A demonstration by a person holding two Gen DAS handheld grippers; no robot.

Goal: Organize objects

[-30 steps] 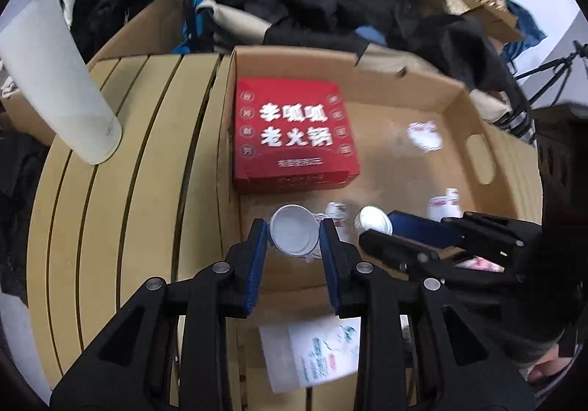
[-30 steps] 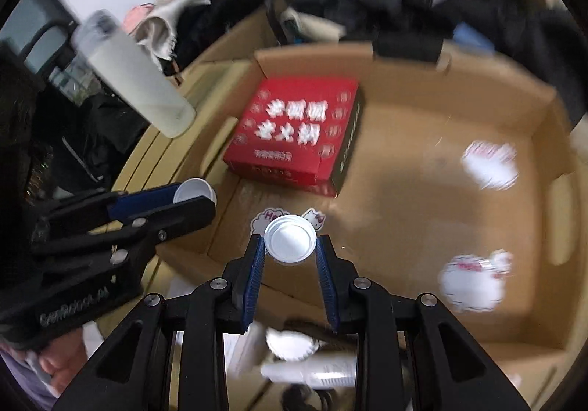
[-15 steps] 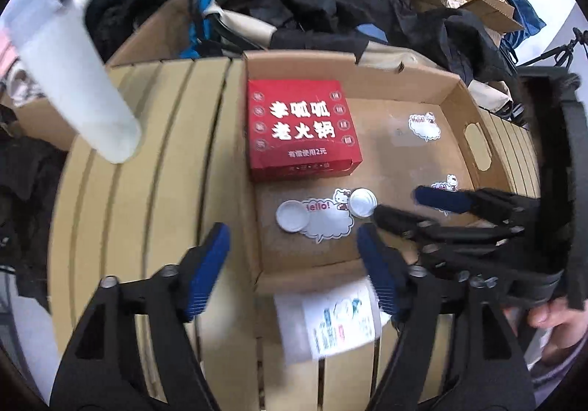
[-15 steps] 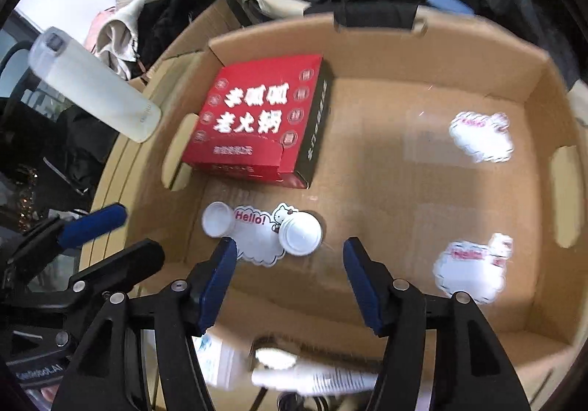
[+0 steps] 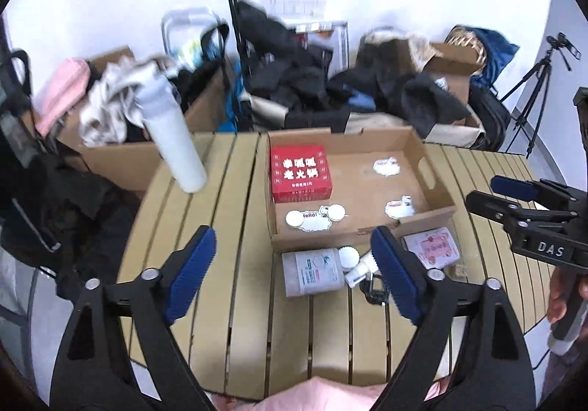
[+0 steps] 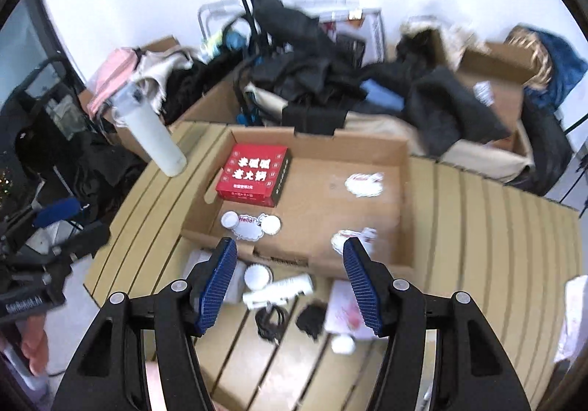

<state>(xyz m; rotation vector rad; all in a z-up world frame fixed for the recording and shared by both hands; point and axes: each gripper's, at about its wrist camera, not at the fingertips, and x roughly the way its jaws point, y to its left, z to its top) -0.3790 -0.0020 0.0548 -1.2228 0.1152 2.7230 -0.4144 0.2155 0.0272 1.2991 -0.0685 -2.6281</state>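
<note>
The small black lump (image 6: 310, 315) beside the cable (image 6: 271, 322) is too blurred to identify.

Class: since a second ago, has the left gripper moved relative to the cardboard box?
Yes. The left gripper, jaws just opened and empty, has pulled up and back from the cardboard box.

Both wrist views high above, angled down; share cardboard box (image 5: 433, 214) (image 6: 294, 258) on slatted table (image 5: 205, 227) (image 6: 488, 227).

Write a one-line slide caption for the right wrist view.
Open right tongs above a slatted table; cardboard tray holds a red box and two white caps.
</note>
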